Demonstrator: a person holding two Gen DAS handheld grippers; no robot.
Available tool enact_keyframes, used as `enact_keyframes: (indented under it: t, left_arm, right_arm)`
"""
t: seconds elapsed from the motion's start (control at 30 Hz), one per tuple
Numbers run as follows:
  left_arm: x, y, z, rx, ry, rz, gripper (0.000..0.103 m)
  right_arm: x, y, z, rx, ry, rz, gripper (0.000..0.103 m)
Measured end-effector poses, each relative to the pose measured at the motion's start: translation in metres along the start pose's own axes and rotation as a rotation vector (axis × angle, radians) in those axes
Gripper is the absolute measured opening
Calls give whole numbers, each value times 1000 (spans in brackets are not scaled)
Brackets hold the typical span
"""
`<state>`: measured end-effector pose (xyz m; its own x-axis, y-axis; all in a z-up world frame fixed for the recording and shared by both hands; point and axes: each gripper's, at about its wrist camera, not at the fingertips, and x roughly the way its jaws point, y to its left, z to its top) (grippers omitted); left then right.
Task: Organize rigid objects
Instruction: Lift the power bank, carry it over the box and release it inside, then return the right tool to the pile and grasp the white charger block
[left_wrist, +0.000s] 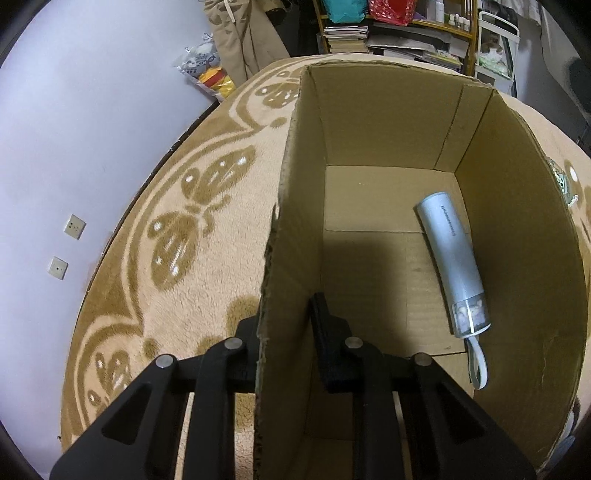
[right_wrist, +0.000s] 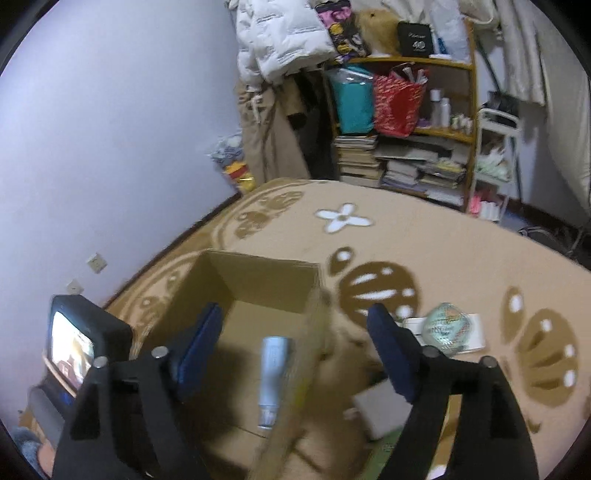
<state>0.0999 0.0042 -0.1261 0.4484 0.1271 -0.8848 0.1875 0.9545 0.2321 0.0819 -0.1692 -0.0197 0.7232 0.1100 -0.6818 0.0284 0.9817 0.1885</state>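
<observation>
Left wrist view: nearest, at six o'clock, the left gripper (left_wrist: 284, 332) has its jaws closed narrow on the left wall of the cardboard box (left_wrist: 280, 236), one finger outside on the rug, the other inside. I take it that this grip steadies the box so it does not slide on the soft beige rug (left_wrist: 184, 206) while things are dropped in. Further in, at about three o'clock on the box floor, a silver cylinder (left_wrist: 448, 258) with a clear end and a white strap lies on its side close to the right wall, apparently already put away.

From the right wrist, the right gripper (right_wrist: 295, 347) hangs above the box's right wall with its blue-padded jaws spread wide and nothing between them; the picture is blurred, so it looks to be in motion. Outside the box at three o'clock, a small round globe-like ball (right_wrist: 447, 325) rests on a flat white item (right_wrist: 472, 332) on the rug, and a grey flat piece (right_wrist: 380, 410) lies nearer at five o'clock. These seem to be the pieces left to collect. At twelve o'clock, well apart, stands a crowded bookshelf (right_wrist: 406, 147).
</observation>
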Motion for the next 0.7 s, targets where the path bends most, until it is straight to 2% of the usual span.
enact_keyframes:
  t: [0.3, 0.57, 0.7]
  left_arm:
    - [0, -2, 1, 8, 1, 9, 19]
    - [0, -1, 1, 12, 1, 15, 20]
    - [-1, -3, 1, 23, 1, 24, 20]
  right_arm:
    - [13, -51, -18, 73, 63, -63, 87]
    - [39, -69, -53, 105, 139, -78, 87]
    - [50, -71, -61, 95, 169, -85, 87]
